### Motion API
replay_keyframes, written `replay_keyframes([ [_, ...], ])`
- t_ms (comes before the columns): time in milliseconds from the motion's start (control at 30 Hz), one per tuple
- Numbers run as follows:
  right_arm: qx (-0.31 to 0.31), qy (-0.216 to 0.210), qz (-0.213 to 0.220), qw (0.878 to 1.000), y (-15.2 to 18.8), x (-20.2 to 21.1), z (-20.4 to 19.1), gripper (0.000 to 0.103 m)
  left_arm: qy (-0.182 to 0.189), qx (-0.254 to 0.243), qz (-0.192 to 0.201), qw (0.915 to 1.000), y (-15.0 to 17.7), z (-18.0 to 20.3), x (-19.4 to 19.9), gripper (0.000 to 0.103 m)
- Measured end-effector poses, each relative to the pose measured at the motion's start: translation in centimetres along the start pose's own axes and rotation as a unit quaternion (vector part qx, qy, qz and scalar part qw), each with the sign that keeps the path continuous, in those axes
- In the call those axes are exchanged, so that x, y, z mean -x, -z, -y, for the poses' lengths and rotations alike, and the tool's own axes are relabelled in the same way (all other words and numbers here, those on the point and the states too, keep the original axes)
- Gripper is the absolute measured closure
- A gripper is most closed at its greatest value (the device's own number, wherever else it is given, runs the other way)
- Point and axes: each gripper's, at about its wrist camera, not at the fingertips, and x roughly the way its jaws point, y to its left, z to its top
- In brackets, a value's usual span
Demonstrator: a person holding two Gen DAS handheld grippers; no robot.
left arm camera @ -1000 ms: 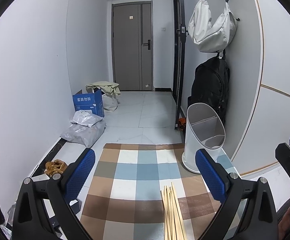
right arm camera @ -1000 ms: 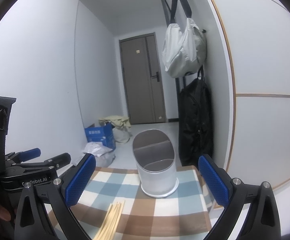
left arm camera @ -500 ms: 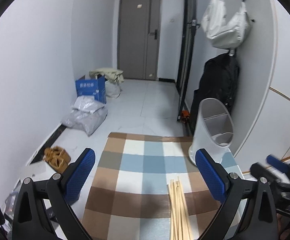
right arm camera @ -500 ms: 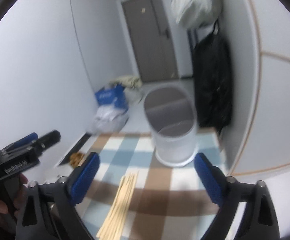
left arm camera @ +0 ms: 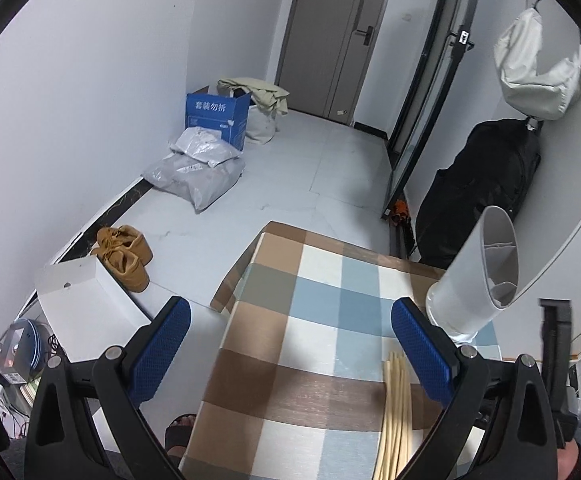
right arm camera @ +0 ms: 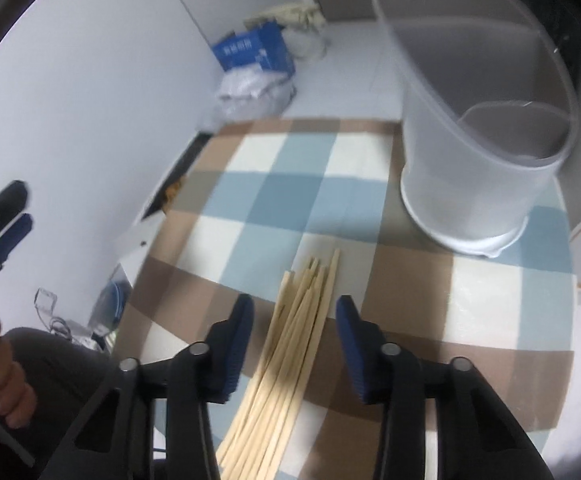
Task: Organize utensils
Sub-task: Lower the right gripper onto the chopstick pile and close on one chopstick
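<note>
Several pale wooden chopsticks (right arm camera: 290, 344) lie bundled on the checked tablecloth (right arm camera: 274, 200). My right gripper (right arm camera: 295, 304) points steeply down over them. Its blue jaws are closing with the bundle between them, and a gap shows on each side. A white divided utensil holder (right arm camera: 470, 160) stands upright at the cloth's far right. In the left wrist view my left gripper (left arm camera: 290, 312) hangs open above the cloth with nothing between its fingers. The chopsticks (left arm camera: 396, 412) lie by its right finger, and the holder (left arm camera: 478, 280) stands beyond.
On the floor to the left are brown shoes (left arm camera: 124, 256), a white box (left arm camera: 86, 300), grey bags (left arm camera: 198, 168) and a blue carton (left arm camera: 216, 116). A black backpack (left arm camera: 482, 188) and a white bag (left arm camera: 538, 76) hang behind the holder. The table's left edge is close.
The right gripper has dropped and tipped down onto the chopsticks, and its jaws have narrowed around them. The left gripper has shifted left, tilted down and rolled, still open.
</note>
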Motion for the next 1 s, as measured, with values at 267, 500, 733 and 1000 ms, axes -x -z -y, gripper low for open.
replay_keyframes([
  [267, -0.010, 0.029, -0.071, 0.997, -0.4, -3.3, 0.3, 0.081, 0.016, 0.025, -0.016, 0.9994, -0.3, -1.5, -0.6, 0.005],
  [500, -0.021, 0.025, -0.083, 0.996, 0.1, -3.3, 0.8, 0.095, 0.026, 0.022, -0.017, 0.9993, -0.1, -1.5, -0.6, 0.005],
  [733, -0.033, 0.011, -0.048, 0.998, 0.0, -2.5, 0.8, 0.096, 0.017, 0.003, -0.025, 0.9995, 0.2, -1.1, -1.0, 0.005],
  [1000, -0.038, -0.030, 0.054, 0.997, -0.4, 1.9, 1.5, 0.098, 0.023, -0.030, -0.095, 0.9948, 1.8, 0.4, -3.6, 0.005],
])
